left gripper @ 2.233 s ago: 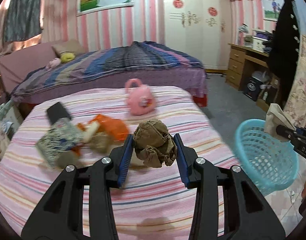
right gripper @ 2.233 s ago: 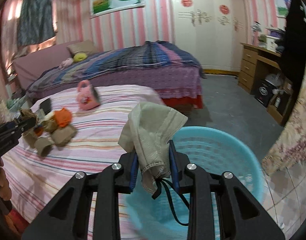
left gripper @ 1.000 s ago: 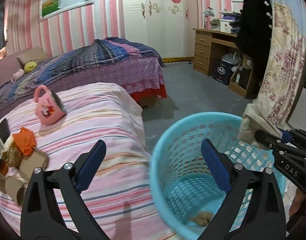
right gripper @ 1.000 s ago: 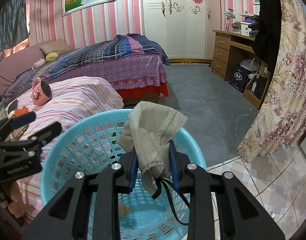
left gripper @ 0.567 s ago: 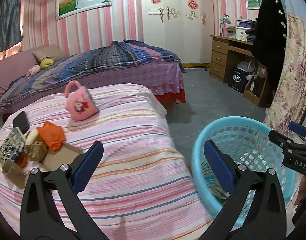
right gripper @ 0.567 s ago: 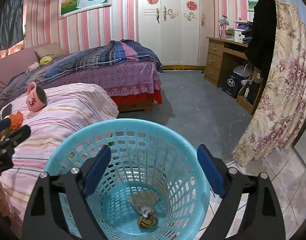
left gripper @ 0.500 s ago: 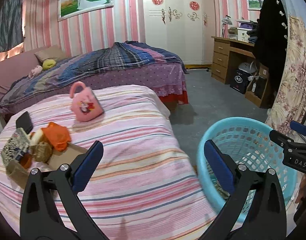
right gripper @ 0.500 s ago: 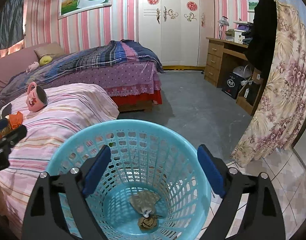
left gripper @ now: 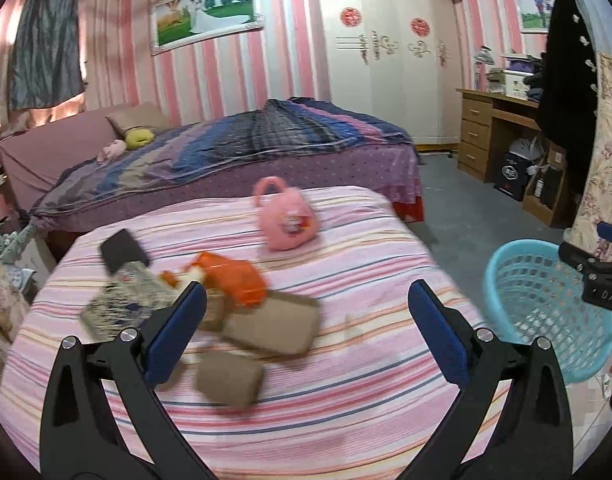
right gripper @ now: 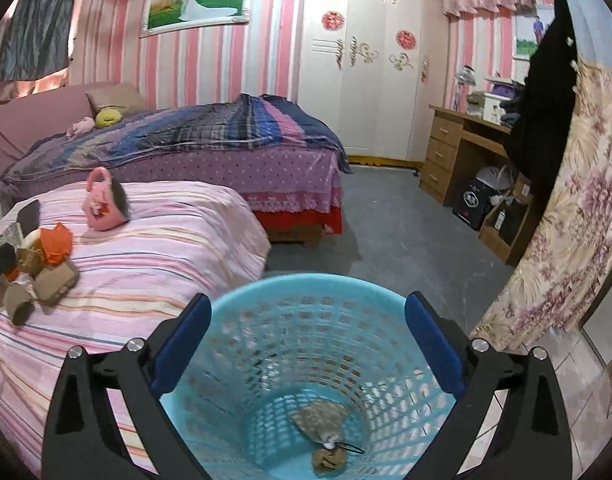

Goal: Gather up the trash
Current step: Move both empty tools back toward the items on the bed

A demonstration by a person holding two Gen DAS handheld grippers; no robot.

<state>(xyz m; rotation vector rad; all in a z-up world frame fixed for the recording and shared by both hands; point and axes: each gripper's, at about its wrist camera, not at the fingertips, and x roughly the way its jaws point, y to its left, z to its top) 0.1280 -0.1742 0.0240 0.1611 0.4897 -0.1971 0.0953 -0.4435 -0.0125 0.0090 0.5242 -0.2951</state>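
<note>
Right gripper (right gripper: 306, 340) opening wide, empty, above basket (right gripper: 266, 292); left gripper (left gripper: 306, 328) wide, empty, over bed (left gripper: 345, 400) beside basket.

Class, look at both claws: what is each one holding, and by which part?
Nothing is held. The left claw is open above the striped bed; the right claw is opening over the blue basket, nothing between its jaws.

Right hand-held gripper (right gripper: 306, 340) opening, empty, over basket (right gripper: 266, 292).
</note>
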